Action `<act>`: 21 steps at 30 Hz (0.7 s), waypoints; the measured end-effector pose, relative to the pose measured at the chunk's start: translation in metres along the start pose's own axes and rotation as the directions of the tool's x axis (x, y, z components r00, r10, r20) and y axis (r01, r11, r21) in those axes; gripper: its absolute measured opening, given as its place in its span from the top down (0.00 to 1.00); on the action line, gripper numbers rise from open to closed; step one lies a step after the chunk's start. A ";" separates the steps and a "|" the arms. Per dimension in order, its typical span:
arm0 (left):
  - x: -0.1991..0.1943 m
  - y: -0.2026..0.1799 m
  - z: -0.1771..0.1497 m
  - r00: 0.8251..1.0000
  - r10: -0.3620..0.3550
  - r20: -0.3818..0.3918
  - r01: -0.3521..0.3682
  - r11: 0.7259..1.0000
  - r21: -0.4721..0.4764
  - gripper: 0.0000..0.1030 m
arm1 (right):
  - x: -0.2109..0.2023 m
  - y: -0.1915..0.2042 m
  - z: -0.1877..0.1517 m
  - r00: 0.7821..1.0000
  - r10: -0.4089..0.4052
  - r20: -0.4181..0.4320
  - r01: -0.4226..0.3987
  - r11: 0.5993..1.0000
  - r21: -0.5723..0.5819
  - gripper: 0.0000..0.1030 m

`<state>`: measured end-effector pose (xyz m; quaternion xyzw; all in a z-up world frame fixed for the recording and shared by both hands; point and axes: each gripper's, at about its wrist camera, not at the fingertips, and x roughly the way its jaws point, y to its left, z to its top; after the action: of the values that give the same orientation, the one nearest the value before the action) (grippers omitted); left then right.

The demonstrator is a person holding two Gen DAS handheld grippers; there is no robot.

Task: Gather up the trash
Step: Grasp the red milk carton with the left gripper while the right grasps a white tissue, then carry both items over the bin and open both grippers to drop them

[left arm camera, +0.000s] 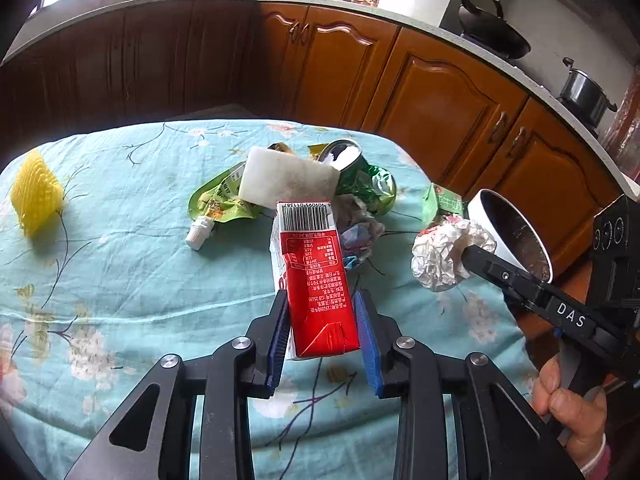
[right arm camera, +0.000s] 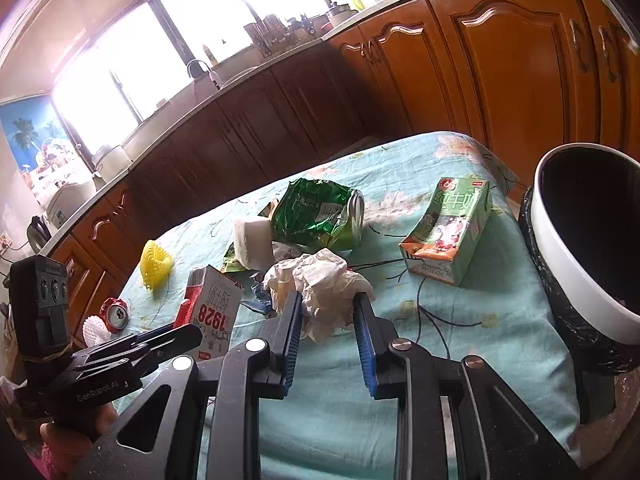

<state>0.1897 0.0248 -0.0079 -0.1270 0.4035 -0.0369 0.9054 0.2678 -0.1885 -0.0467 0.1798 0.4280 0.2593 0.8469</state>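
Observation:
My left gripper (left arm camera: 322,308) is shut on a red and white milk carton (left arm camera: 314,276) and holds it above the table; the carton also shows in the right wrist view (right arm camera: 212,312). My right gripper (right arm camera: 328,312) is shut on a crumpled white paper ball (right arm camera: 320,292), also seen in the left wrist view (left arm camera: 444,256), next to the white-rimmed trash bin (right arm camera: 580,248) at the table's right edge. More trash lies mid-table: a green carton (right arm camera: 452,232), a green snack bag (right arm camera: 316,212), a white foam block (left arm camera: 288,180) and a green spout pouch (left arm camera: 218,202).
The table wears a teal floral cloth (left arm camera: 120,280). A yellow foam net (left arm camera: 36,196) lies at the left. A crushed red can (right arm camera: 116,314) and a white foam net (right arm camera: 94,330) lie near the left gripper. Wooden kitchen cabinets (left arm camera: 440,100) run behind the table.

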 end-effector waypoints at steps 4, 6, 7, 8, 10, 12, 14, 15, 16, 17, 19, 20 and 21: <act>-0.017 -0.017 -0.001 0.999 -0.030 0.021 0.030 0.999 0.039 0.71 | -0.018 -0.008 -0.004 1.000 -0.005 0.021 0.005 1.000 0.019 0.75; -0.020 -0.026 -0.002 0.998 -0.051 0.024 0.050 0.997 0.056 0.71 | -0.027 -0.013 -0.006 0.999 -0.016 0.033 0.015 0.999 0.031 0.75; -0.021 -0.030 -0.003 0.998 -0.061 0.023 0.060 0.996 0.064 0.71 | -0.031 -0.015 -0.007 0.999 -0.022 0.038 0.021 0.999 0.036 0.75; -0.021 -0.035 -0.004 0.997 -0.073 0.020 0.071 0.995 0.072 0.71 | -0.036 -0.019 -0.009 0.998 -0.032 0.045 0.030 0.999 0.042 0.75; -0.020 -0.044 -0.004 0.996 -0.091 0.015 0.089 0.992 0.089 0.71 | -0.045 -0.026 -0.011 0.997 -0.049 0.056 0.045 0.997 0.055 0.75; -0.017 -0.053 -0.003 0.994 -0.107 0.009 0.106 0.989 0.108 0.71 | -0.054 -0.035 -0.013 0.996 -0.065 0.067 0.060 0.996 0.072 0.75; -0.015 -0.062 -0.002 0.992 -0.124 0.003 0.122 0.985 0.122 0.71 | -0.062 -0.043 -0.014 0.993 -0.084 0.077 0.078 0.993 0.084 0.75; -0.014 -0.068 -0.002 0.991 -0.132 0.002 0.130 0.983 0.132 0.71 | -0.067 -0.046 -0.014 0.992 -0.093 0.083 0.086 0.992 0.090 0.75; -0.012 -0.072 -0.001 0.991 -0.137 0.001 0.136 0.981 0.140 0.71 | -0.071 -0.049 -0.015 0.991 -0.101 0.090 0.093 0.991 0.096 0.75; -0.010 -0.076 0.001 0.990 -0.143 -0.002 0.141 0.979 0.150 0.71 | -0.076 -0.054 -0.014 0.989 -0.111 0.097 0.101 0.990 0.103 0.75; -0.005 -0.086 0.003 0.988 -0.153 -0.008 0.152 0.974 0.166 0.71 | -0.084 -0.062 -0.013 0.986 -0.127 0.110 0.114 0.987 0.116 0.75; -0.002 -0.091 0.005 0.987 -0.159 -0.011 0.159 0.972 0.175 0.71 | -0.088 -0.066 -0.012 0.984 -0.135 0.116 0.120 0.985 0.124 0.75; 0.002 -0.097 0.007 0.987 -0.163 -0.014 0.162 0.970 0.183 0.71 | -0.092 -0.071 -0.012 0.982 -0.143 0.124 0.127 0.983 0.132 0.75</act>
<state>0.1992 -0.0676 0.0200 -0.0758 0.3861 -0.1478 0.9074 0.2327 -0.2993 -0.0328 0.2192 0.3971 0.1615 0.8765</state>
